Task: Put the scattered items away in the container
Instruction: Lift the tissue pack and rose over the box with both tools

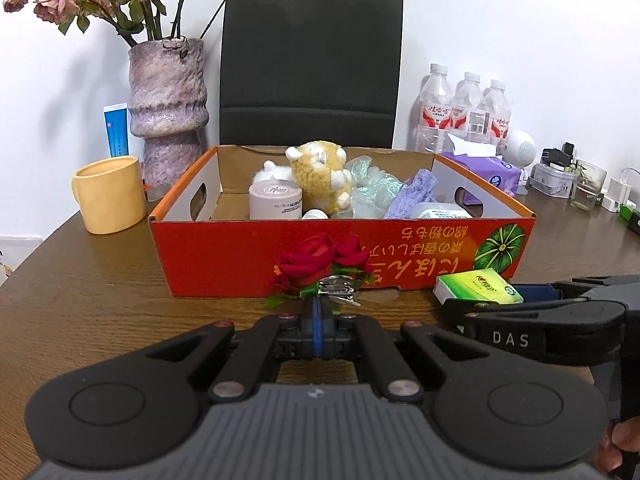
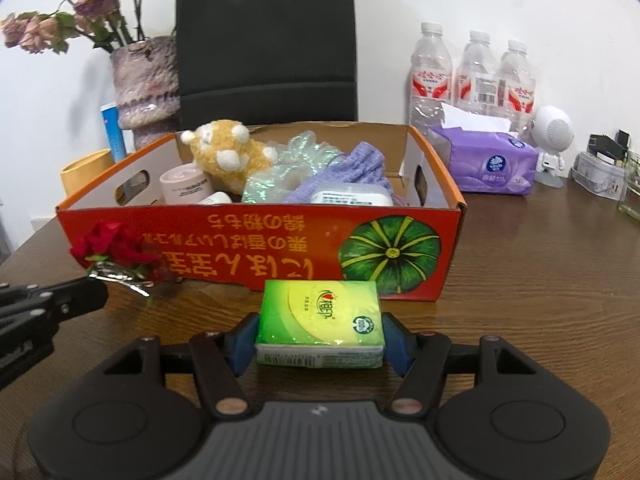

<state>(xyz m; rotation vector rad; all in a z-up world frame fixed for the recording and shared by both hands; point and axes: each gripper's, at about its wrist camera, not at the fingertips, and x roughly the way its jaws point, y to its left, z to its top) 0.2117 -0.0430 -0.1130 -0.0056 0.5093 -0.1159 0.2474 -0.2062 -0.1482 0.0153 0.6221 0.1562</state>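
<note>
An open orange cardboard box (image 1: 240, 252) (image 2: 256, 240) stands on the wooden table and holds a plush toy (image 1: 320, 176), a pink jar (image 1: 275, 201), a purple cloth (image 1: 414, 196) and other items. My left gripper (image 1: 318, 312) is shut on a red rose hair clip (image 1: 320, 266) just in front of the box; the clip also shows in the right wrist view (image 2: 114, 250). My right gripper (image 2: 318, 336) is shut on a green tissue pack (image 2: 320, 314) (image 1: 478, 286), held in front of the box's right part.
A yellow mug (image 1: 110, 196) and a vase of dried roses (image 1: 168, 112) stand left of the box. A black bag (image 1: 312, 64) is behind it. Water bottles (image 2: 472, 76), a purple tissue box (image 2: 484, 160), a white speaker (image 2: 554, 136) and small containers stand at the right.
</note>
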